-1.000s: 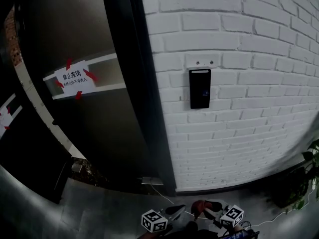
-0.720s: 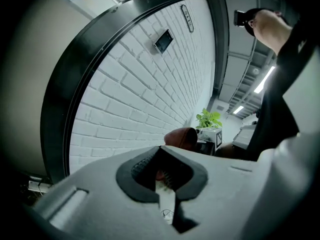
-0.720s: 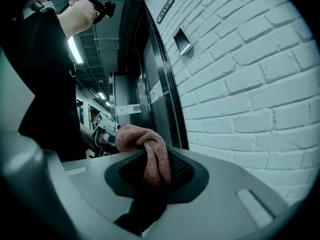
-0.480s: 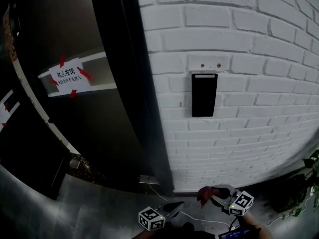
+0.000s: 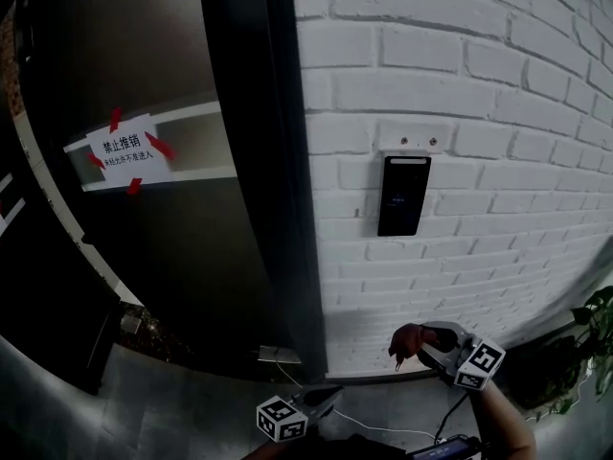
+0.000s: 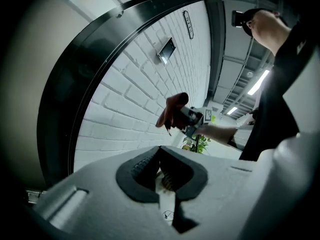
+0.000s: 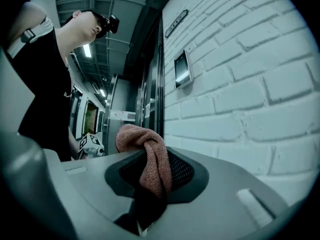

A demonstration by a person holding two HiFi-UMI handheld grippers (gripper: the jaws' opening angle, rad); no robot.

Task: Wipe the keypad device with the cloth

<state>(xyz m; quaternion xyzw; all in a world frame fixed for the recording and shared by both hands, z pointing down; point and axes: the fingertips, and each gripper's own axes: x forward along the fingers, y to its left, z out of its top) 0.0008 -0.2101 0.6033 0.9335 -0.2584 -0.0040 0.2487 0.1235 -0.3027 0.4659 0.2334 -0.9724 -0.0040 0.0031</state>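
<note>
The keypad device (image 5: 403, 195) is a slim dark panel fixed upright on the white brick wall (image 5: 498, 132), close to the wall's left edge where the dark door frame (image 5: 268, 161) runs down. Its screen shows a faint glow. Nothing is touching it yet.

Below it and a little to the right, well short of the panel, the right tongs (image 5: 423, 339) are clenched on a bunched reddish cloth (image 5: 406, 337). A good wad of it pokes out past the tips. The left tongs (image 6: 159, 154) hang low near the floor, pressed together with nothing in them.

From where I stand, the step in hand looks like lifting the cloth up to the panel. To do it well, I'd lead with the loose wad so fabric meets the glass rather than the hard tips, then press lightly and stroke top to bottom, keeping the grip firm so the cloth doesn't slip out.

Counting: one keypad device, one cloth, two tongs, one taped paper notice (image 5: 128, 149) on the door, one leafy plant (image 5: 589, 329) at the wall's lower right.
</note>
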